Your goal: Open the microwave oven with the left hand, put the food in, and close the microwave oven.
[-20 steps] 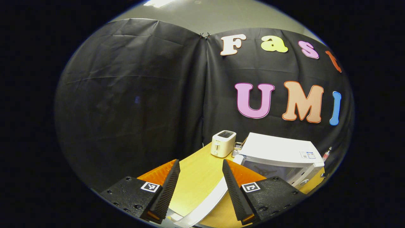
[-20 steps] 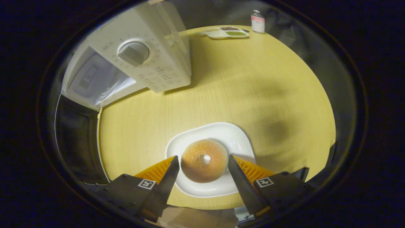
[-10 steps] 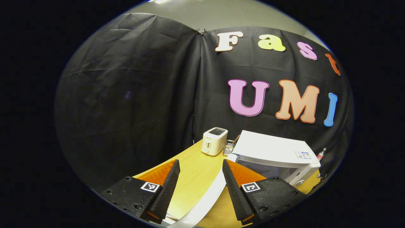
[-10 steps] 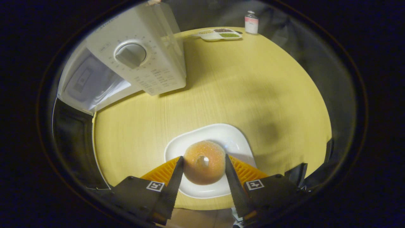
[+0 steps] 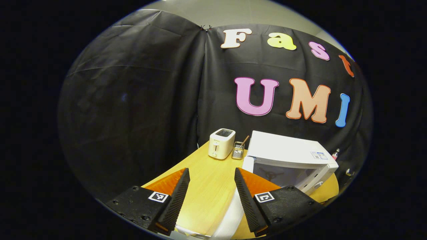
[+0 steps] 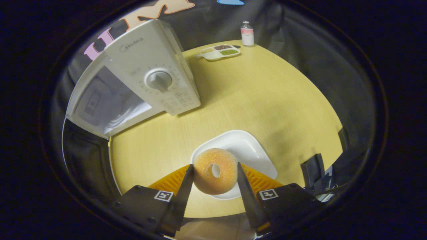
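A sugared doughnut (image 6: 204,173) is pinched between both fingers of my right gripper (image 6: 214,166), which holds it just above a white plate (image 6: 248,146) on the yellow table. Up and to the left stands the white microwave (image 6: 140,56), with its dial (image 6: 159,80) and its open cavity (image 6: 106,103) facing me. In the left gripper view my left gripper (image 5: 211,171) is open and empty over the table. The microwave (image 5: 283,150) sits to its right, and its open door (image 5: 228,216) swings out toward the right finger.
A white toaster (image 5: 221,143) and a small utensil holder (image 5: 237,151) stand behind the microwave by the cloth wall. At the table's far edge are a divided seasoning tray (image 6: 218,51) and a small bottle (image 6: 247,33). Dark objects (image 6: 313,170) sit beyond the right table edge.
My right gripper closed on the doughnut and raised it off the plate, tilting up toward the microwave. My left gripper stayed open and shifted slightly, so the microwave shows more.
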Motion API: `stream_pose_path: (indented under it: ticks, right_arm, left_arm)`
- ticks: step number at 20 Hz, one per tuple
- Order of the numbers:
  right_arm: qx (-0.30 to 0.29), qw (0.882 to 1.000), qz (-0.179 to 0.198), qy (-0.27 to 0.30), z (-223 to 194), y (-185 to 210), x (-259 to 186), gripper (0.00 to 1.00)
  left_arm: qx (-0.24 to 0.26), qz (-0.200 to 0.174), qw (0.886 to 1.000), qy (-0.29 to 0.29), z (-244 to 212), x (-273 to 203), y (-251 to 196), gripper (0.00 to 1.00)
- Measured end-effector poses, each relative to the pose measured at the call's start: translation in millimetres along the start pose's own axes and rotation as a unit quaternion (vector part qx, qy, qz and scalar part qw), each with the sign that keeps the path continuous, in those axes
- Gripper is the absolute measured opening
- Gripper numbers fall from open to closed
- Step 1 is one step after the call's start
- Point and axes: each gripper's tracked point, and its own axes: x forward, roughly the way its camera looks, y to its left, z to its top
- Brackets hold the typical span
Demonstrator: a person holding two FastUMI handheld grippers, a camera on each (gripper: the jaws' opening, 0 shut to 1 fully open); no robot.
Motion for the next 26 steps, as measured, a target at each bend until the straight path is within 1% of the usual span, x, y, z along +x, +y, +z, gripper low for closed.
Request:
stream_pose_path:
  ticks: [4,6,7,8,9,10,14,19,21,26]
  right_arm:
    - [0.018,0.998,0.037,-0.043,4,45,-25,0.72]
    - [0.025,0.996,0.054,-0.063,6,68,-34,0.72]
    - [0.029,0.995,0.064,-0.072,8,80,-38,0.72]
    - [0.032,0.994,0.073,-0.08,9,91,-41,0.72]
    - [0.033,0.992,0.081,-0.087,10,103,-43,0.72]
    - [0.033,0.991,0.087,-0.094,11,113,-44,0.72]
    - [0.043,0.986,0.112,-0.115,15,150,-43,0.72]
    - [0.073,0.976,0.154,-0.137,24,195,-33,0.72]
    - [0.081,0.972,0.166,-0.148,29,211,-30,0.72]
    - [0.099,0.964,0.179,-0.167,45,244,-12,0.71]
  left_arm:
    - [-0.012,-0.017,1.0,0.01,-3,4,17,0.8]
    - [-0.006,-0.026,1.0,0.012,-4,7,25,0.81]
    - [0.001,-0.03,0.999,0.013,-5,7,28,0.82]
    - [0.009,-0.032,0.999,0.013,-5,9,33,0.9]
    - [0.017,-0.035,0.999,0.014,-4,7,36,0.94]
    - [0.024,-0.038,0.999,0.015,-6,9,38,0.95]
    - [0.036,-0.06,0.997,0.023,-12,9,40,0.95]
    - [0.049,-0.08,0.995,0.03,-20,4,47,0.95]
    - [0.053,-0.081,0.995,0.034,-24,6,53,0.95]
    - [0.05,-0.076,0.994,0.052,-38,5,71,0.95]
